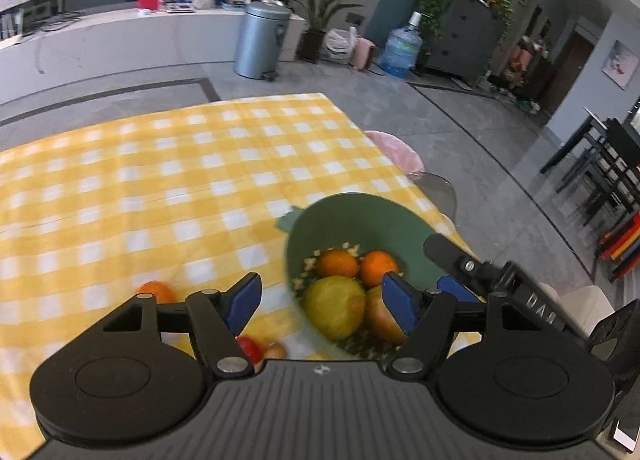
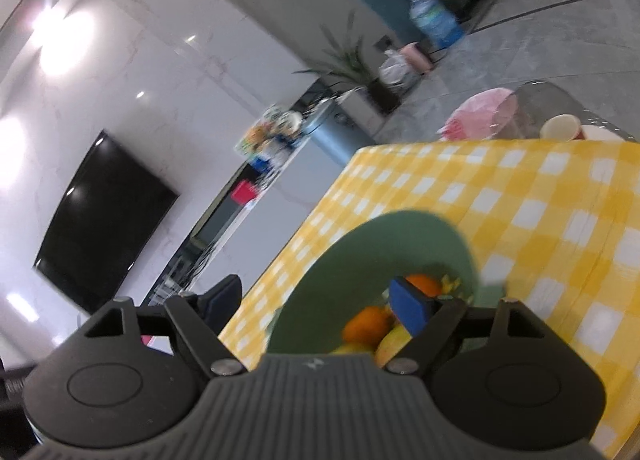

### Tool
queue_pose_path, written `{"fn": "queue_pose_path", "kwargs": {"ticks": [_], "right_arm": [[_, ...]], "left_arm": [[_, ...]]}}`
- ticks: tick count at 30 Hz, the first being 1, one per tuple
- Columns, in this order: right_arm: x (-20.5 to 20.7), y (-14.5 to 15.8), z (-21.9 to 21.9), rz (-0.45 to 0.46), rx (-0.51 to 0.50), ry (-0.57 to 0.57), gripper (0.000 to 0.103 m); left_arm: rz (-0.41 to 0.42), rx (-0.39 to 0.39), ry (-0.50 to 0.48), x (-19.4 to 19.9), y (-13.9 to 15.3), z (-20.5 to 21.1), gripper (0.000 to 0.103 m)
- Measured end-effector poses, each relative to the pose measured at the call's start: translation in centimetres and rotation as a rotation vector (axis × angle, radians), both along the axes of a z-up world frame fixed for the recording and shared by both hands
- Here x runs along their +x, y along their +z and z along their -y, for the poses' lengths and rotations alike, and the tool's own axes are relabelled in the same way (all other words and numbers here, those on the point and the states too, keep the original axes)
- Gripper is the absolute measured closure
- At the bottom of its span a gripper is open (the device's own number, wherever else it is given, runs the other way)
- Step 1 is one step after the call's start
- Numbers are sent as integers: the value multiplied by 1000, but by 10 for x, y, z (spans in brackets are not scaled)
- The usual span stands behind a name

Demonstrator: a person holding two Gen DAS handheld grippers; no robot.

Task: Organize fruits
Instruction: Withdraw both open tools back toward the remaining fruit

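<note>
A green bowl [image 1: 352, 220] stands near the right edge of the yellow checked tablecloth [image 1: 160, 188]. It holds two oranges [image 1: 338, 263] and two yellow-green fruits [image 1: 334, 310]. My left gripper [image 1: 322, 302] hovers open above the bowl's near left side with nothing between its pads. Loose on the cloth lie an orange [image 1: 157, 292], a red fruit [image 1: 250, 348] and a tan one [image 1: 276, 350], partly hidden by the gripper. My right gripper [image 2: 316, 304] is open and straddles the bowl [image 2: 380, 244]. One blue pad [image 2: 410, 308] is inside by the fruit, and the other finger is outside the rim without touching it.
The table's edge runs just right of the bowl. A pink-covered seat [image 1: 396, 152] and a clear chair back [image 1: 438, 192] stand beyond it. Cups [image 2: 560, 128] sit past the far corner. The right gripper [image 1: 452, 268] reaches in from the right. Checked cloth stretches left of the bowl.
</note>
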State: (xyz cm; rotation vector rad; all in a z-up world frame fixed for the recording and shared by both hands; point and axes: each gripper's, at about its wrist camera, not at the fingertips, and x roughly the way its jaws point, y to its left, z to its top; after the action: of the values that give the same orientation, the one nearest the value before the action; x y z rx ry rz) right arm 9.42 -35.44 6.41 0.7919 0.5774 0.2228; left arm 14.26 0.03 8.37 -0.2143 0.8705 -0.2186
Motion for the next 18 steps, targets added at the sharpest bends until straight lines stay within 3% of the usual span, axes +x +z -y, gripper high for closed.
{"fn": "queue_pose_path", "kwargs": {"ticks": [2,4,6,13,18], "right_arm": [[-7,3,-10,22,-16,57,34],[-13,7,-20,31,-39,78,52],[-17,8,-29,18,-48,84,60],[-38,16,-75,-4,-117,297,60],[-46,20,-112,-90,-214,431,60]], "left_arm": [[-6,9,33,-13,6,-9,22],[-17,29,74,-26,8,-20,22],[-24,52,115,-37,7,-28,23],[-15,24,239,-85,-14,-76,23],[-41,30,348,-109,-46,-110,23]]}}
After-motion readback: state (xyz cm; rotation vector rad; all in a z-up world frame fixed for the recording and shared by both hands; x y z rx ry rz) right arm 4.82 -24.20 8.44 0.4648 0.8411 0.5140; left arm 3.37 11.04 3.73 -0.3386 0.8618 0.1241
